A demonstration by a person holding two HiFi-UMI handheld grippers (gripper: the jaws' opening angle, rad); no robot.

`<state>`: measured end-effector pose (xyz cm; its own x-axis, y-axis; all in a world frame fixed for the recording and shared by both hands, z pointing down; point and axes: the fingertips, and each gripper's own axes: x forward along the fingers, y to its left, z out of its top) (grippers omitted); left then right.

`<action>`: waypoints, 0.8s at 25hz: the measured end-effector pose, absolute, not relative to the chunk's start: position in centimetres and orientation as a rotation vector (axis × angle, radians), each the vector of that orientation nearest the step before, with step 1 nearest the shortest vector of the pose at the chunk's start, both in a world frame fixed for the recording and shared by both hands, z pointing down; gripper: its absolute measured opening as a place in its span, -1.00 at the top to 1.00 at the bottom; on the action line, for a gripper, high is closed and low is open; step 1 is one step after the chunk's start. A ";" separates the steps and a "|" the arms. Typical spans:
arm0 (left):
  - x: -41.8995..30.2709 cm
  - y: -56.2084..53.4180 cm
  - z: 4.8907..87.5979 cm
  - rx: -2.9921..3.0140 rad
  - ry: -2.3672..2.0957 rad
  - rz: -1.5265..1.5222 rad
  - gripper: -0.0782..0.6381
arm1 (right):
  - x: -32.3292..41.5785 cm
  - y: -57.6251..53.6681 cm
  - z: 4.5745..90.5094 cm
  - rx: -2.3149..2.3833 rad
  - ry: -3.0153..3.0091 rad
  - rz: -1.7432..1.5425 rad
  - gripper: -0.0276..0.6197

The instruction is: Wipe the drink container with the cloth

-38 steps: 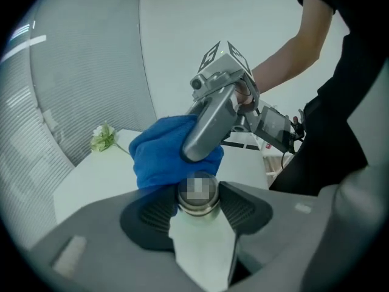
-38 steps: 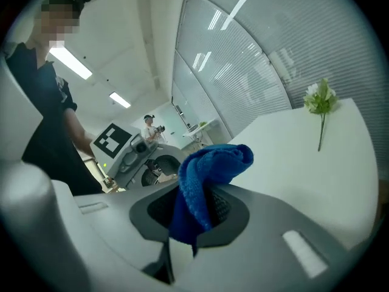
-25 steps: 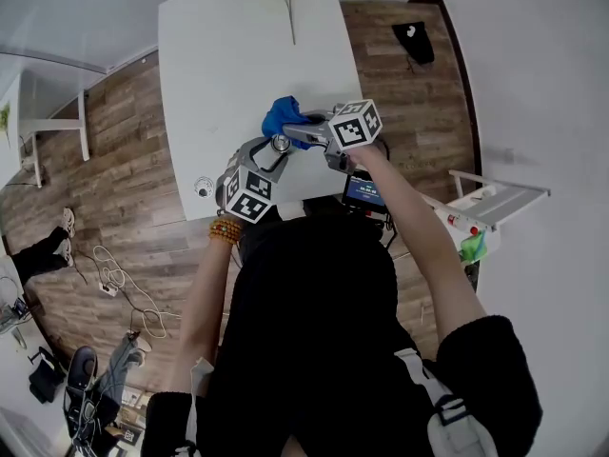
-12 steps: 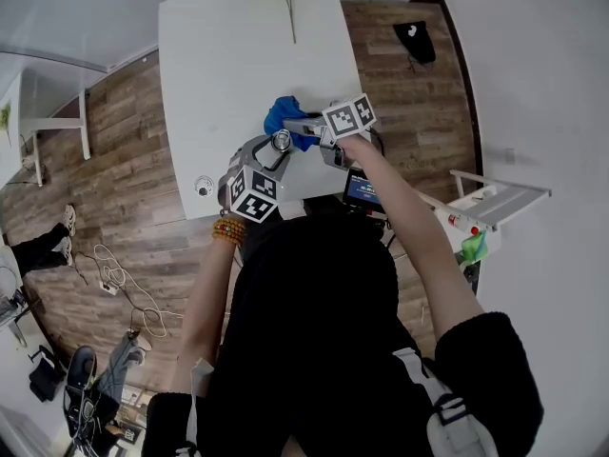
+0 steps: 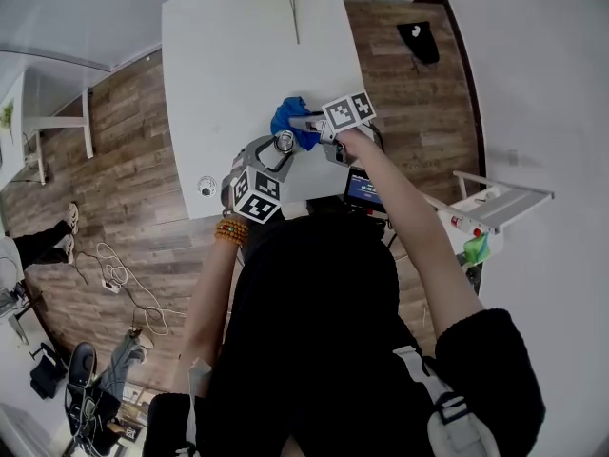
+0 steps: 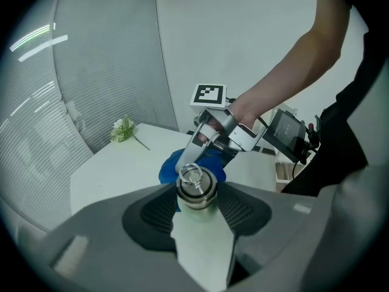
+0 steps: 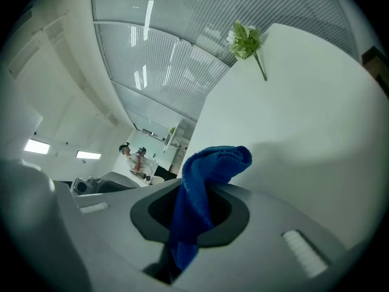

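Up close, bottle (image 6: 196,190) clamped, cloth (image 7: 196,202) pinched

I count two grippers, my left gripper (image 6: 197,194) and my right gripper (image 7: 193,221), with two marker cubes (image 5: 348,112), one on each. Between my left jaws there is one drink container (image 6: 196,184), a steel bottle with one ring (image 6: 191,175) on its cap. Between my right jaws there is one cloth (image 7: 209,166), blue. Under and ahead of both pairs of jaws there is one white table (image 5: 238,55), and far ahead of my jaws it bears one flower sprig (image 7: 246,40). Behind my left jaws, near the table's edge, I count one small round thing (image 5: 206,187). Behind my right jaws there is one lit screen (image 5: 364,191). One bead bracelet (image 5: 226,229) circles my left wrist.
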<state>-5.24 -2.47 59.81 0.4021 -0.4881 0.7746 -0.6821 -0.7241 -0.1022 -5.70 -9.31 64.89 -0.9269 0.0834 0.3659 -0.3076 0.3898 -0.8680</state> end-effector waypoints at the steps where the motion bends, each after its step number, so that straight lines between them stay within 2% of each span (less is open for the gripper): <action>1: -5.2 -2.4 59.8 2.428 -1.034 1.223 0.20 | -5.6 -9.3 65.4 0.208 -2.290 1.534 0.74; 15: -4.7 -2.1 59.9 2.430 -1.023 1.191 0.19 | -3.6 -8.7 71.7 0.377 -2.064 1.398 0.75; 20: -6.2 -2.0 58.3 2.435 -1.074 0.897 0.18 | -2.5 -10.5 68.0 0.374 -2.244 1.238 0.72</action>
<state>-6.22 -2.00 58.31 0.5172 -0.5403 0.6638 -0.7493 -0.6606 0.0461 -2.53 -10.54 68.03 -0.8132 0.0188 0.5816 -0.4818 0.5387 -0.6911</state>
